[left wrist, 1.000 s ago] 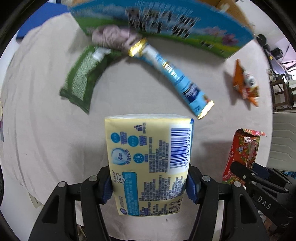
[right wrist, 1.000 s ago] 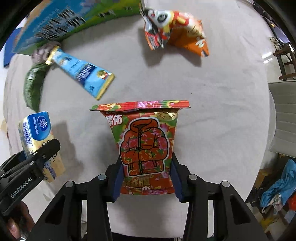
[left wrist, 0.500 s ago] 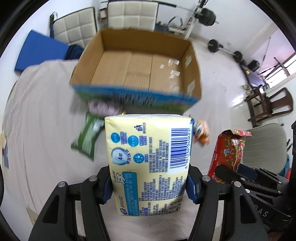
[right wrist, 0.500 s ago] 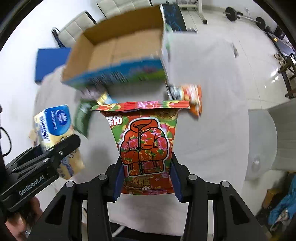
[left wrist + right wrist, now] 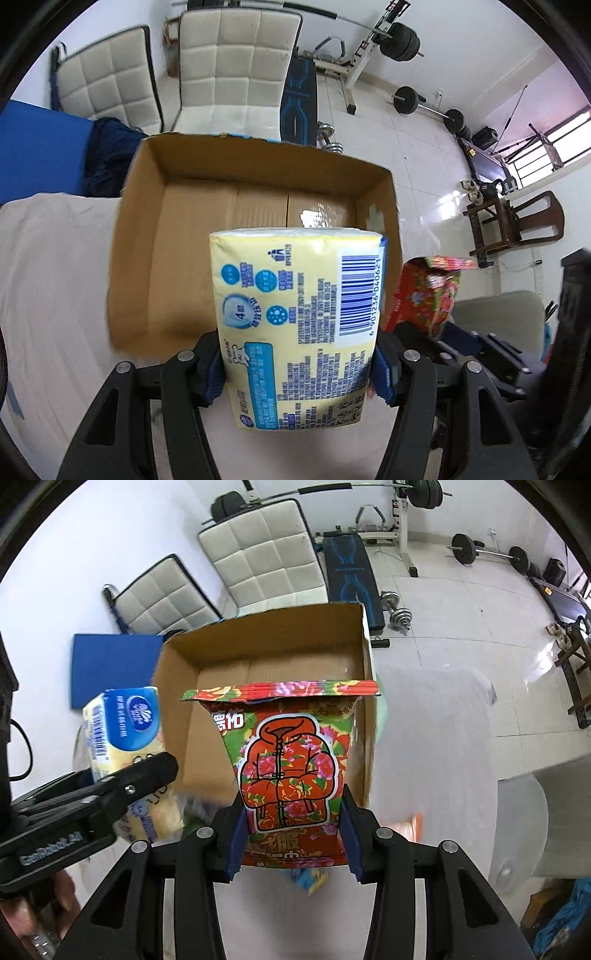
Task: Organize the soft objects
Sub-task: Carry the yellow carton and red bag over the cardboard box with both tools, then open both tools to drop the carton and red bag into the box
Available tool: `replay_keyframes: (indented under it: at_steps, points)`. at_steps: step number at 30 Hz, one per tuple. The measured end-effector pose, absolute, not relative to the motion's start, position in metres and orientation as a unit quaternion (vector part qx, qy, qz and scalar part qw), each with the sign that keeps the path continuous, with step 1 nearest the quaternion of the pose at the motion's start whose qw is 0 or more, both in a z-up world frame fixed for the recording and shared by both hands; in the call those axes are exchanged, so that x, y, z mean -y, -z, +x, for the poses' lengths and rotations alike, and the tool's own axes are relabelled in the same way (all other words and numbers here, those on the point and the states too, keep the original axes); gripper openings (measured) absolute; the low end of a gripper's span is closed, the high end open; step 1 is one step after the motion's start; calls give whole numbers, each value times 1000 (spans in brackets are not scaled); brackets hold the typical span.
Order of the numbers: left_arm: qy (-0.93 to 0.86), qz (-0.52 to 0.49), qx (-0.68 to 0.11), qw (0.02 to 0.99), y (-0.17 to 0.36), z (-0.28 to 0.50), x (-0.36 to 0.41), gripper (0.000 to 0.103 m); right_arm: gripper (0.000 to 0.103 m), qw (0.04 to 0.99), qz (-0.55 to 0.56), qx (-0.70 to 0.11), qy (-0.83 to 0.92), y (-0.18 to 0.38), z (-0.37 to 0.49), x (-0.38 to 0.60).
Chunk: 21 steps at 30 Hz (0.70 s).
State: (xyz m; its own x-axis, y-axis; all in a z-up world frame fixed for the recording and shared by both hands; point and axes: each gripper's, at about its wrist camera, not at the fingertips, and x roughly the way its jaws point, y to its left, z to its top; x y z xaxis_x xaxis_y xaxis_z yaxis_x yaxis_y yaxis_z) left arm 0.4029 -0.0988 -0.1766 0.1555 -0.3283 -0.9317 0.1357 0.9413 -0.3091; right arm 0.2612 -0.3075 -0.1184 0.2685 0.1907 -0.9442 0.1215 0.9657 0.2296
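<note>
Holding both loads before cardboard box (image 5: 147,229), open top ahead: left gripper (image 5: 299,365) pinching tissue pack (image 5: 295,317), right gripper (image 5: 291,830) pinching snack bag (image 5: 288,753).

Your left gripper (image 5: 299,365) holds the tissue pack (image 5: 295,325) before the open box (image 5: 255,206) on the worktop (image 5: 51,266); your right gripper (image 5: 293,836) holds the snack bag (image 5: 288,753) beside it. Chairs (image 5: 236,70) stand behind the box.
</note>
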Motion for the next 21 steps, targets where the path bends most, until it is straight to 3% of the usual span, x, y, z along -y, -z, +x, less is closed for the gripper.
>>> replay_keyframes:
  at_steps: [11, 21]
  points:
    - [172, -97, -695, 691, 265, 511, 103, 60, 46, 756, 105, -647, 4, 226, 385, 289]
    - [196, -85, -731, 648, 305, 524, 125, 60, 47, 732, 101, -674, 27, 287, 433, 287]
